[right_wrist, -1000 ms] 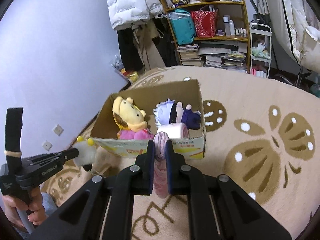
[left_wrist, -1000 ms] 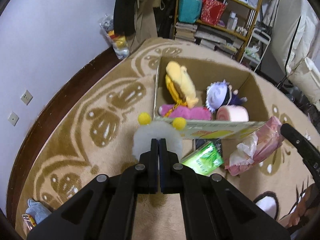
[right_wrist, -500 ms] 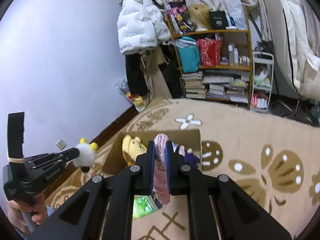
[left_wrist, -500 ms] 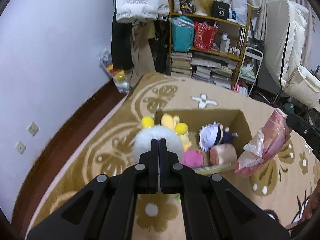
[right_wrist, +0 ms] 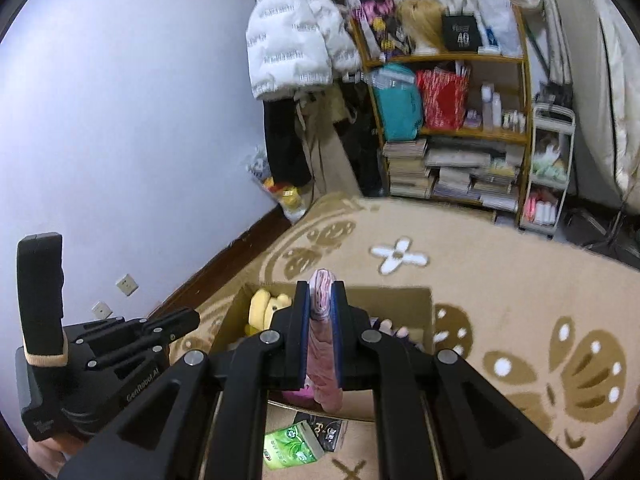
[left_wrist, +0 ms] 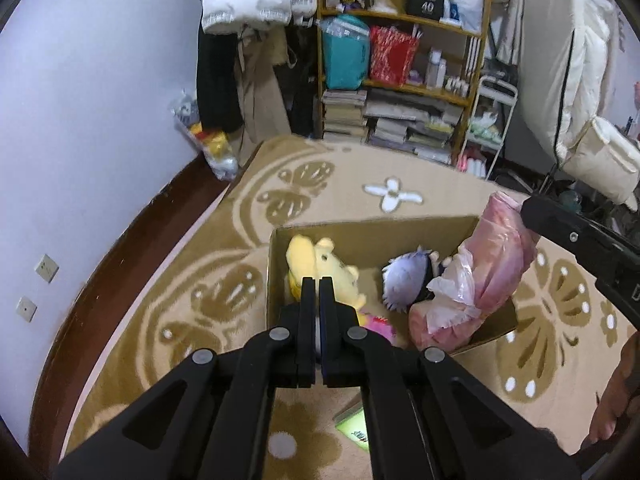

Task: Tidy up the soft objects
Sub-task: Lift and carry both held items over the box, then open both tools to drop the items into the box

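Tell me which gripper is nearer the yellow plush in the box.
Left. The left gripper sits right over the yellow plush at the box edge. The right gripper, shut on a pink pack, hangs over the box's other end.

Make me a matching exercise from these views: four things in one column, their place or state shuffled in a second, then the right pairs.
Things
1. pink plastic-wrapped pack
2. yellow bear plush
3. green packet
4. white puffer jacket

Places or states
A. hanging high against the wall
B. lying on the carpet outside the cardboard box
C. clamped in the right gripper over the box
D. lying inside the box at its left end

Pairs: 1-C, 2-D, 3-B, 4-A
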Available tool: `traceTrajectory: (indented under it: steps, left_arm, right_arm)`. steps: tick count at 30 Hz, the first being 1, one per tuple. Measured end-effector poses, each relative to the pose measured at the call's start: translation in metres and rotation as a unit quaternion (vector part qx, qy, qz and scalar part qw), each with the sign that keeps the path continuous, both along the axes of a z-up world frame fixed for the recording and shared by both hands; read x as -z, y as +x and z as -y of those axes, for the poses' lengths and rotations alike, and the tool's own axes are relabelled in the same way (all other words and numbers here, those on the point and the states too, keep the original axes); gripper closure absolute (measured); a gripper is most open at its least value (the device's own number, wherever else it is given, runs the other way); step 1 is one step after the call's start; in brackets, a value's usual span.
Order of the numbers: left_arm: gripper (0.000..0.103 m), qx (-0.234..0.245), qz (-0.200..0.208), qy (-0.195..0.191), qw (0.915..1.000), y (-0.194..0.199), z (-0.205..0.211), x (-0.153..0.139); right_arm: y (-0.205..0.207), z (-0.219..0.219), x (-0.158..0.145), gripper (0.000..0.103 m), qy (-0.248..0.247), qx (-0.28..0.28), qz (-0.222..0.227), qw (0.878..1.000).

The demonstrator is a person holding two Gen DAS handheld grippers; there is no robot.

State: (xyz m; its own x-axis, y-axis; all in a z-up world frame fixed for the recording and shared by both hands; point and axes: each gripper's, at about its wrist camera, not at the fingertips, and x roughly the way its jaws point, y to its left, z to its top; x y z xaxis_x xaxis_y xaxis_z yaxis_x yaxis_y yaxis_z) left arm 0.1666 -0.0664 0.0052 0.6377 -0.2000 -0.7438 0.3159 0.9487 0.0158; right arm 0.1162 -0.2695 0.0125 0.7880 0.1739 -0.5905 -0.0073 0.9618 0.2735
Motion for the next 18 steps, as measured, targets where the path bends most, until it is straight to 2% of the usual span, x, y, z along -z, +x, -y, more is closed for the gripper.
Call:
traceTrajectory:
  steps: [5,9,13,14,15,16,17,18]
  left_arm:
    - [0.095,-0.011,-0.024,0.015,0.9995,0.008,0.001,0.023]
    - [0.095,-0.021,-0.035,0.043,0.9983,0.009,0.001,0.037]
    - [0.087,-0.031,-0.041,0.051,0.9974,0.003,-0.002,0.043]
    - [0.083,-0.032,-0.042,0.05,0.9974,0.002,-0.004,0.043]
    - [0.08,-0.033,-0.041,0.049,0.9974,0.001,-0.005,0.042]
    - [0.072,-0.037,-0.04,0.049,0.9973,0.0,-0.006,0.041]
    - [0.061,-0.039,-0.038,0.053,0.9971,-0.001,-0.007,0.04]
    - [0.053,-0.04,-0.037,0.054,0.997,-0.001,-0.007,0.039]
  right_arm:
    - [0.018,0.005,0.025,0.092,-0.01,0.003,-0.034,0.999]
    - [0.029,0.012,0.032,0.089,-0.021,0.009,-0.06,0.998]
    - [0.033,0.017,0.034,0.088,-0.035,0.0,-0.074,0.997]
    - [0.033,0.017,0.034,0.082,-0.037,-0.004,-0.075,0.997]
    - [0.032,0.017,0.033,0.066,-0.041,-0.003,-0.076,0.996]
    - [0.032,0.018,0.033,0.056,-0.044,0.0,-0.077,0.996]
    - [0.03,0.018,0.032,0.042,-0.044,0.002,-0.077,0.996]
    - [0.028,0.019,0.031,0.04,-0.041,0.003,-0.075,0.996]
